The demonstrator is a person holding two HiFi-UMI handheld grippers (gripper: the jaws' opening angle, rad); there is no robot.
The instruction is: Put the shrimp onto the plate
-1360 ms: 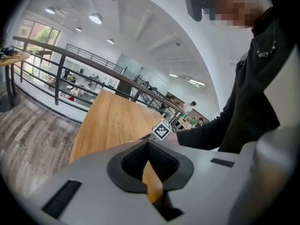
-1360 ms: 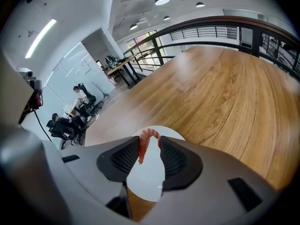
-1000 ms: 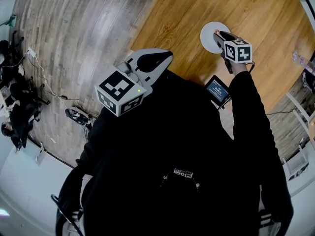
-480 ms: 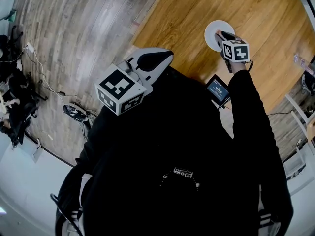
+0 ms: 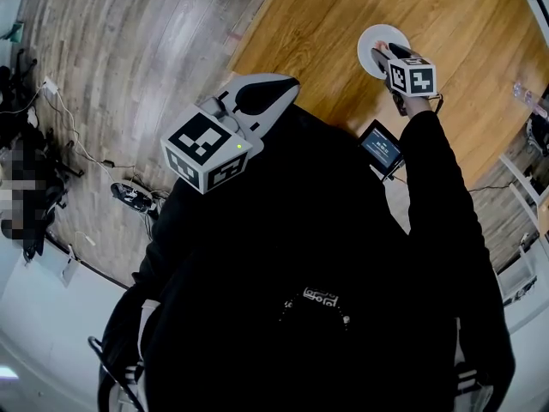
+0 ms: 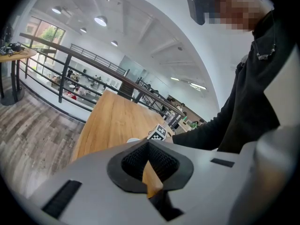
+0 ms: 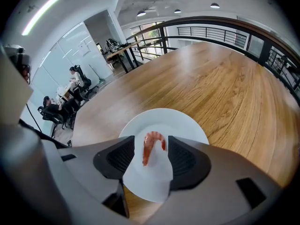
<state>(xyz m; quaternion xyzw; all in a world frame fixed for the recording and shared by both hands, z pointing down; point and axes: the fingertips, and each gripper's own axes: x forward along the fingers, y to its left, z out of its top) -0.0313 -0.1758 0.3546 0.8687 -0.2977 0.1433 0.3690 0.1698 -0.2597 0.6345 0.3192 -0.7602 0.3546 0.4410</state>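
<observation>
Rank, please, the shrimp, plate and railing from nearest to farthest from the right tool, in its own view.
1. Shrimp, untouched between the right tool's jaws, which have just been opening.
2. Plate, just under the shrimp.
3. Railing, far off past the table.

The worktop (image 7: pixel 225 78) lies open from the plate (image 7: pixel 187 125) to its far edge, where a black railing (image 7: pixel 211 23) bounds it. Above the plate, the right tongs (image 7: pixel 151 142) fill the way, their jaws having just been opening, with the shrimp (image 7: pixel 148 151) loose between them. A small lit screen (image 5: pixel 380 148) stands by the near edge. The left tongs (image 5: pixel 273 93) hang off the near left corner, over the floor (image 5: pixel 129 75).
</observation>
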